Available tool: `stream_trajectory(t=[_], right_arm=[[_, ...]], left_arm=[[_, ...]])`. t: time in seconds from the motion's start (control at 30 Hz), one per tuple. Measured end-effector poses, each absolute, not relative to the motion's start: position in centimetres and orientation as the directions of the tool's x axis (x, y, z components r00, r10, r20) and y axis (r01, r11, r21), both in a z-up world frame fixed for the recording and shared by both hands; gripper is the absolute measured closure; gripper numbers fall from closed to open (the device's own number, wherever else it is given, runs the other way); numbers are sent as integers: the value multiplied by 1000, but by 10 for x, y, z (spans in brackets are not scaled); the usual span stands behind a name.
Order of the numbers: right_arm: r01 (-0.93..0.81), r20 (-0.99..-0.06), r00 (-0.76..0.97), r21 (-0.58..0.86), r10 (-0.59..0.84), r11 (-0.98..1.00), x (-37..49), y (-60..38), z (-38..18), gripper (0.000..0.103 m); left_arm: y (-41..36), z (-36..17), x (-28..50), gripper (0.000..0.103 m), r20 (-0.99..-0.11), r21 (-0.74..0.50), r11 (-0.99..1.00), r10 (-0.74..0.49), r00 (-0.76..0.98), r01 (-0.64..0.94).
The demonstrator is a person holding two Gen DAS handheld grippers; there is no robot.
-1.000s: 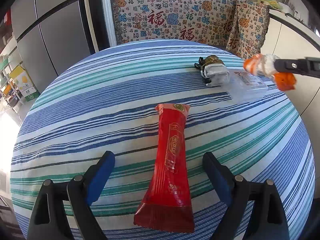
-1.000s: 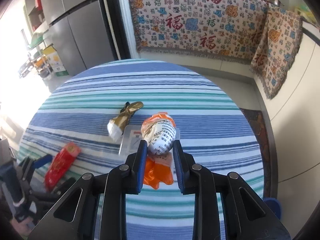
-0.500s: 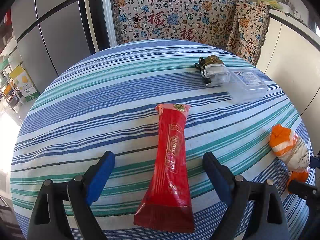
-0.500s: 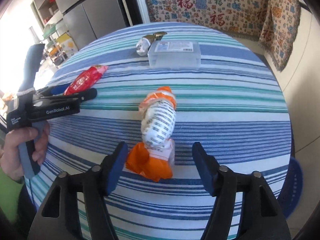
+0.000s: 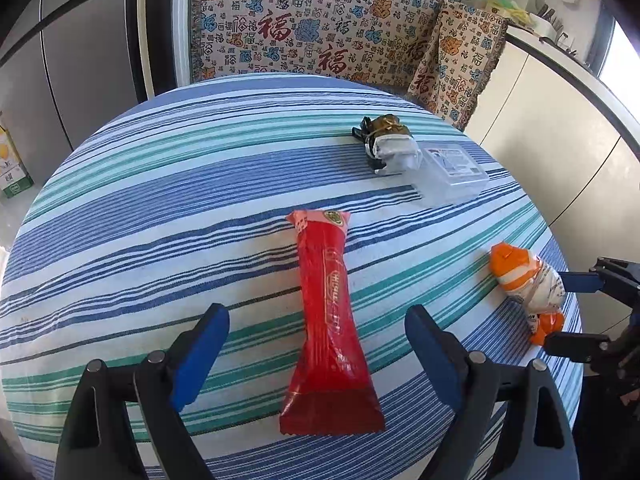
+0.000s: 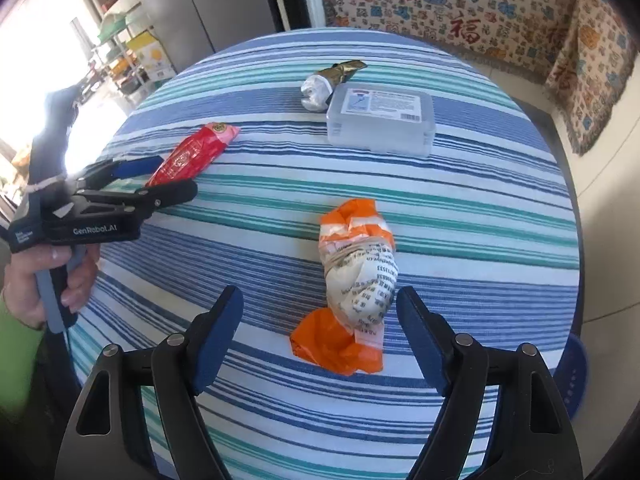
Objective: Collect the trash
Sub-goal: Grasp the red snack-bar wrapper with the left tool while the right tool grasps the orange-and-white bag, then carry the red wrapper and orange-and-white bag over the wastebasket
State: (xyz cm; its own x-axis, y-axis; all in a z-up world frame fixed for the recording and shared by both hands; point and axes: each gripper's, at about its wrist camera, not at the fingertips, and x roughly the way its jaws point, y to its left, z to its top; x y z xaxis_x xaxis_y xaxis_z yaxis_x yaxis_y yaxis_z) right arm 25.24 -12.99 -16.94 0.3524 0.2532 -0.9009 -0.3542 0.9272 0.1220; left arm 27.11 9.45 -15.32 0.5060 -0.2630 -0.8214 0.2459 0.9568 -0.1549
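A long red snack wrapper lies on the striped tablecloth, its near half between the fingers of my left gripper, which stands open and clear of it. At the table's right side lies an orange and white wrapped bundle. My right gripper straddles its near end; the jaws are opening and the pads do not touch it. The left wrist view shows the same bundle beside the right gripper. In the right wrist view, the left gripper hovers over the red wrapper.
A clear plastic box and a crumpled gold and white wrapper sit together at the far side. A person's hand holds the left gripper. A patterned cloth hangs behind the table. Something blue shows below the right rim.
The right gripper carried the orange and white bundle down to the table's right side, let it go and spread its jaws. The left gripper and red wrapper stayed put.
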Motion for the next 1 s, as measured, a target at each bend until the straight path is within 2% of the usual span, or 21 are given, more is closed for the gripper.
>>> stream_trajectory(t=[0.1,0.13,0.17,0.2,0.23,0.27,0.4,0.53,0.77,1.0], right_arm=[[-340,-919,337,84,205,937,264,-130,-176,24],[-338,-923,329,81,198,938,267,-131,-179,32],[-336,-927,320,80,194,938,269,-133,-181,55],[-336,-926,316,93,205,937,270,-135,-182,58],[-330,-920,325,107,220,938,269,-139,-180,59],[-326,-914,338,109,223,939,267,-142,-177,59],[-302,-879,395,152,268,941,249,-159,-163,59],[-267,-854,426,196,298,944,234,-183,-157,59],[-194,-837,451,247,310,949,213,-227,-158,59],[-45,-809,532,267,249,963,178,-309,-143,59]], left_arm=[[85,-149,275,16,-833,-90,961,-218,509,263],[81,-149,276,20,-836,-67,958,-207,508,280],[76,-149,276,35,-841,-49,955,-198,503,293],[71,-151,277,63,-849,-27,951,-184,495,308],[68,-153,276,81,-856,-13,949,-173,488,314],[68,-154,275,85,-856,-3,951,-161,490,308],[73,-149,263,87,-835,-122,953,-250,490,277],[62,-143,243,87,-807,-192,939,-317,499,286],[11,-130,217,88,-779,-241,904,-397,485,353],[-60,-107,198,89,-745,-248,850,-474,469,465]])
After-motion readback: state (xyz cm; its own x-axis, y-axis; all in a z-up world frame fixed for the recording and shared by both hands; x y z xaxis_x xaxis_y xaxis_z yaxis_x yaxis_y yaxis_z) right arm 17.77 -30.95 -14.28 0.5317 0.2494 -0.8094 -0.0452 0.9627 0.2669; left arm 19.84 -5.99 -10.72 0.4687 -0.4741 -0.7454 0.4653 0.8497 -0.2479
